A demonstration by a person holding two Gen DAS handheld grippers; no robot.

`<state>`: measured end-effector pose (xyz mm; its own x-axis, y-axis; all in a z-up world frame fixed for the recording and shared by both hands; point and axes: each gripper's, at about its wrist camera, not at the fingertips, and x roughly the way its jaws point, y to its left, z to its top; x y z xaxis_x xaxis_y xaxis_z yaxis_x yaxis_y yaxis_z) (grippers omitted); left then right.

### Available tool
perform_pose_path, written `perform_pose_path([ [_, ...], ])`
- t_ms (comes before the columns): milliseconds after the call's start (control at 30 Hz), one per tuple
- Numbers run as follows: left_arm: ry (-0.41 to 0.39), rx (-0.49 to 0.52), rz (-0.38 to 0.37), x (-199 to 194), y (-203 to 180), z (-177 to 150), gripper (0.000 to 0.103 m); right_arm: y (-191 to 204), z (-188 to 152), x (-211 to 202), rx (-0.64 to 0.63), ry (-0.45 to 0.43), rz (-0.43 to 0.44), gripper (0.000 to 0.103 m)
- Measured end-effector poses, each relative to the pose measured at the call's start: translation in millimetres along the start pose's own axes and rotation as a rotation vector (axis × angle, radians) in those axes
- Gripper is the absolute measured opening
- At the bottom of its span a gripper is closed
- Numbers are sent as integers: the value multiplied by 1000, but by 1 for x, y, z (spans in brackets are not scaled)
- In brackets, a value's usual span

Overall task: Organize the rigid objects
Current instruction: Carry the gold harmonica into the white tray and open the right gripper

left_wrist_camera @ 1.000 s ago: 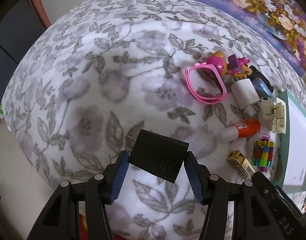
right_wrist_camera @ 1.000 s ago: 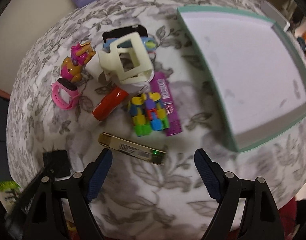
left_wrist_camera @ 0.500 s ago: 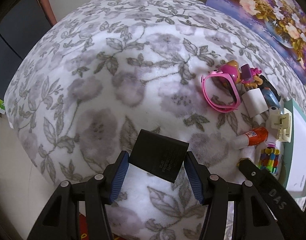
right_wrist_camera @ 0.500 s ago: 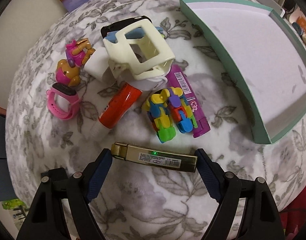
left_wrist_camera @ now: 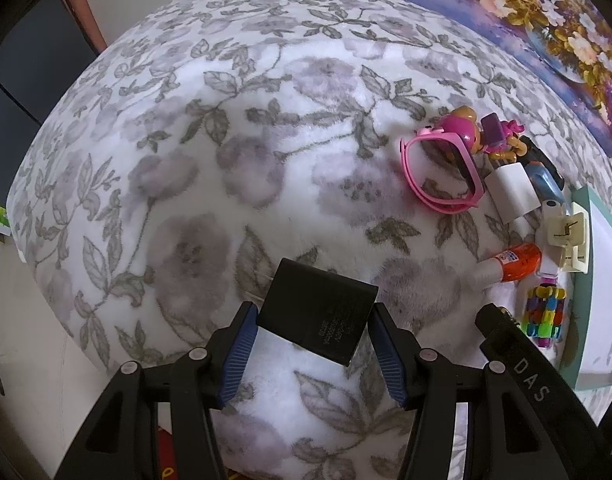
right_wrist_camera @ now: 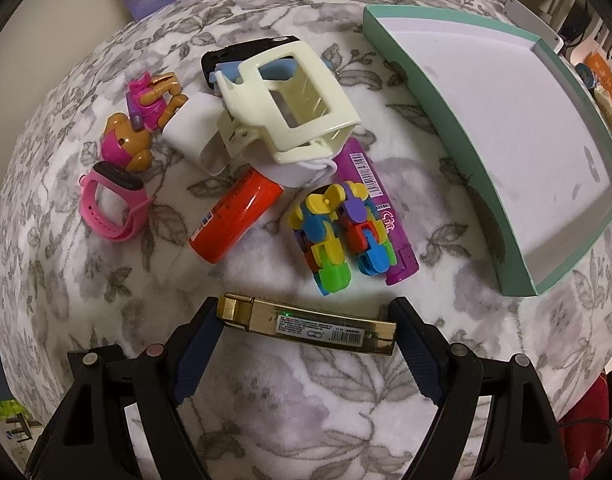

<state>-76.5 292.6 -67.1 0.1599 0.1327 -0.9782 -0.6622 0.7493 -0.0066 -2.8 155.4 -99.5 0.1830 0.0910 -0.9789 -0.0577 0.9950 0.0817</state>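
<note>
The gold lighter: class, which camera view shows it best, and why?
The right wrist view: the gold lighter lies whole between the right gripper's fingers, label readable. In the left wrist view it is almost entirely hidden behind the right gripper's arm.

Soft, even indoor light; faint shadows under objects; strong fisheye bending with dark vignetted corners; slight blur toward edges, centre reasonably sharp
</note>
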Motion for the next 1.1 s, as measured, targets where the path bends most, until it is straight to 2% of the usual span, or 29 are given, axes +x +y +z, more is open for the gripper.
perform_pose_path([
  [167,1,10,3,0,-1,0,60,-6,-8,-5,-9,9,10,84],
  [400,-1,25,5,-1,-6,-1,60,-31,4,-6,14,49,35,84],
  [500,-8,29,0,-3,-10,-2,60,-43,14,-19,8,23,42,84],
  [633,-25,35,-7,-9,-18,-4,60,-64,29,-46,0,-55,47,84],
  [833,-55,52,-43,-23,-40,-4,60,-96,54,-69,-4,-162,-17,84],
  [1100,-47,160,-69,-35,-96,2,58,-142,80,-61,36,-165,-101,84],
])
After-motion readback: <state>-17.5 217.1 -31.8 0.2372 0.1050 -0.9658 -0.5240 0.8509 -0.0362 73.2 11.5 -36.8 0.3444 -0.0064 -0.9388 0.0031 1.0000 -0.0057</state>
